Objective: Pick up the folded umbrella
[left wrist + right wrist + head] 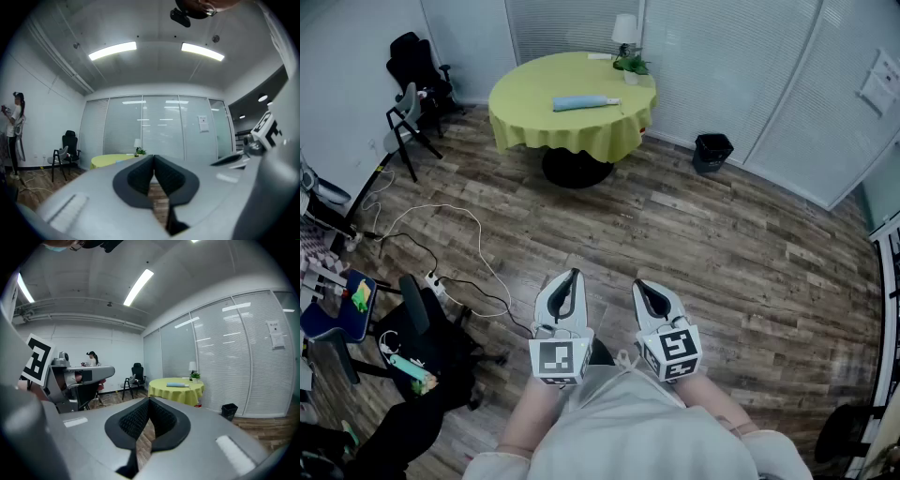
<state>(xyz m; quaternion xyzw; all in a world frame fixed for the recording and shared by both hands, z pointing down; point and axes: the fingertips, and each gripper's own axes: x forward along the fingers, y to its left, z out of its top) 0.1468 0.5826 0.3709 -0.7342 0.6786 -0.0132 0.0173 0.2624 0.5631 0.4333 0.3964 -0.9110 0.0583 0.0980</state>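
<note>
Folded umbrella [586, 102] on table [528, 117] (jaws together)

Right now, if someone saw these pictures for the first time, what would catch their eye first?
The round table under its yellow-green cloth stands out at the far end of the room, with the pale blue folded umbrella lying on top. Close in front, the left tongs and the right tongs are held side by side over the wood floor, both shut and empty, far from the table.
</note>
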